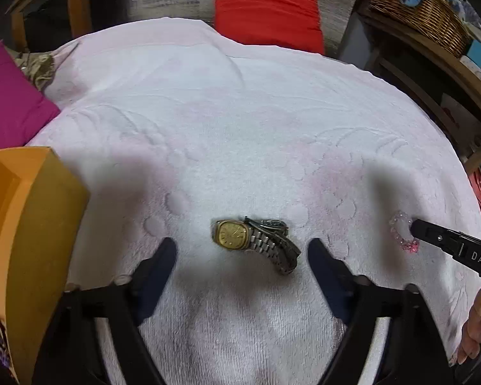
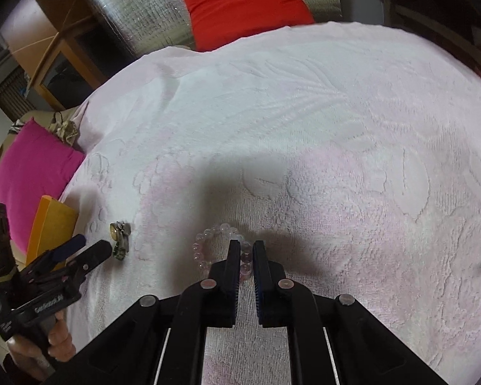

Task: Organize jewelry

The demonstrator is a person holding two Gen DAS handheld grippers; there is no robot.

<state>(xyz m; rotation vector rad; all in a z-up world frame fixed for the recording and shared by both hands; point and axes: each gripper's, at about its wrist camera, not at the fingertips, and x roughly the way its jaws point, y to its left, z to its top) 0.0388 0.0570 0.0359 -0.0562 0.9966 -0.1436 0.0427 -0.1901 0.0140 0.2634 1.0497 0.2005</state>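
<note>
A gold-faced watch (image 1: 240, 234) with a steel band lies on the white towel (image 1: 227, 122). My left gripper (image 1: 242, 245) is open, its fingers on either side of the watch and just short of it. A clear pink bead bracelet (image 2: 208, 250) lies on the towel to the right. My right gripper (image 2: 246, 247) is shut on the bracelet's right side, low on the towel. The right gripper's tip (image 1: 415, 226) also shows at the bracelet (image 1: 397, 227) in the left wrist view. The watch (image 2: 120, 235) and left gripper (image 2: 89, 247) show at left in the right wrist view.
An orange box (image 1: 25, 243) stands at the left edge of the towel. A magenta cushion (image 1: 6, 102) lies far left, a red cushion (image 1: 266, 9) at the back. A wicker basket (image 1: 417, 9) sits on a wooden shelf at back right.
</note>
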